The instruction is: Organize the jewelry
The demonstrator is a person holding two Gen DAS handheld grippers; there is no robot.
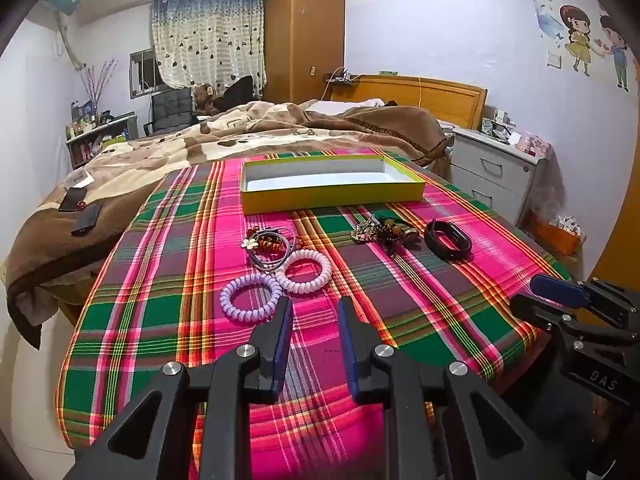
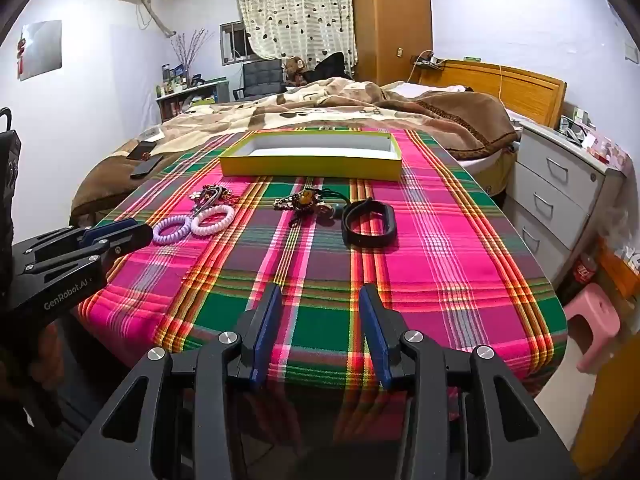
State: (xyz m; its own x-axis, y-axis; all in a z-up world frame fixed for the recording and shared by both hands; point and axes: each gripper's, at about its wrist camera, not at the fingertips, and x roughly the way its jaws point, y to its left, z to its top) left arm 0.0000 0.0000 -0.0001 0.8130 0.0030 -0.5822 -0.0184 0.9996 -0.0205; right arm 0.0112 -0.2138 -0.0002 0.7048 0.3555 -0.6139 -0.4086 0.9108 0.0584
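An empty yellow box stands at the far end of the plaid cloth. In front of it lie a purple coil hair tie, a pink coil hair tie, a pile of hair ties with a flower, a beaded brown jewelry pile and a black wristband. My left gripper is open and empty, just short of the purple tie. My right gripper is open and empty above the near cloth, well short of the wristband.
The plaid-covered table ends at a bed with a brown blanket. Two phones lie on the blanket at left. A white drawer cabinet and a pink stool stand to the right.
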